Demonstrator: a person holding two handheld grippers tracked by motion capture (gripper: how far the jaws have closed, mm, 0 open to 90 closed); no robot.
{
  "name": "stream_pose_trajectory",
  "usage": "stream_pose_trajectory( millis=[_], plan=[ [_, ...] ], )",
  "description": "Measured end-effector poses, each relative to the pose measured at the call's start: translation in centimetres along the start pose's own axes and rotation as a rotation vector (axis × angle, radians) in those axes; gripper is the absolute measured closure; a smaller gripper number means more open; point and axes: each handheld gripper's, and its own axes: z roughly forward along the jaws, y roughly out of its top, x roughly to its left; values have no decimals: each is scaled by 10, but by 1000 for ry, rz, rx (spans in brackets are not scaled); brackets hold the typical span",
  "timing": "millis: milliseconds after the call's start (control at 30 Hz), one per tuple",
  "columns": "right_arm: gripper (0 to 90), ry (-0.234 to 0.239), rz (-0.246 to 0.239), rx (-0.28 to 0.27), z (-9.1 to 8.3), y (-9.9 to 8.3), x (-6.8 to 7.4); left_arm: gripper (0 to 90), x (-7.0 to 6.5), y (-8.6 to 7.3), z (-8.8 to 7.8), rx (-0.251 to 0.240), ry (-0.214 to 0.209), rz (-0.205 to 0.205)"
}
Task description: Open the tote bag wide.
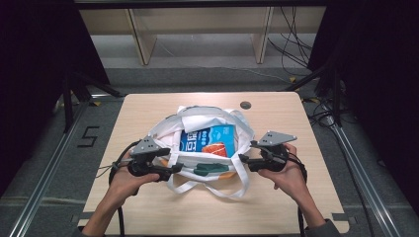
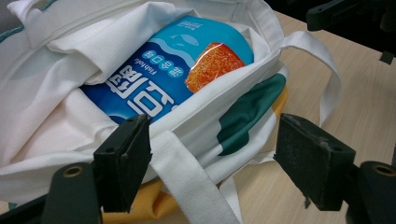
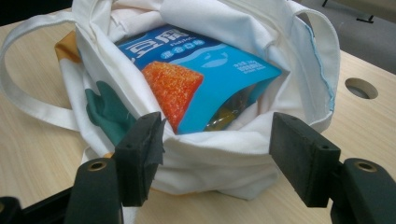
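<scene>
Two tools, left and right, jaws apart, flank white tote bag; blue snack packet inside.

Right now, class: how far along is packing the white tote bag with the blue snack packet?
Done: the blue snack packet lies inside the white tote bag. In hand: the left gripper and right gripper sit open at the bag's rim. Left, probably: closing the bag or lifting it by its handles.

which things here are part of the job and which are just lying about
Part of the job:
- white tote bag
- blue snack packet inside it
- left gripper, jaws open at the bag's rim
- right gripper, jaws open at the bag's rim

Just there:
- table
- round hole in the tabletop
- wooden frame behind the table
</scene>
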Motion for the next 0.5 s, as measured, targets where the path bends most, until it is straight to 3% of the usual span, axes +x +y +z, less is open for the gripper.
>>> stream_pose_trajectory(
  millis=[100, 133, 167, 333, 433, 467, 500],
  plan=[
    [360, 10, 4, 8, -2, -3, 3, 260, -2, -1, -2, -2, 3, -1],
    [360, 4, 25, 6, -3, -5, 6, 260, -2, -2, -1, -11, -9, 2],
    [360, 2, 1, 2, -3, -5, 4, 259, -3, -2, -2, -3, -5, 2],
    [358, 8, 6, -5, -6, -9, 7, 254, -8, -6, -1, -5, 2, 5],
    [357, 2, -13, -22, -8, -12, 7, 254, -11, -8, -1, -11, 0, 26],
    [356, 21, -7, -21, -8, -13, 8, 254, -11, -8, -2, -11, -3, 43],
    [356, 11, -10, -24, -9, -13, 9, 254, -13, -9, -3, -12, -1, 35]
  ],
)
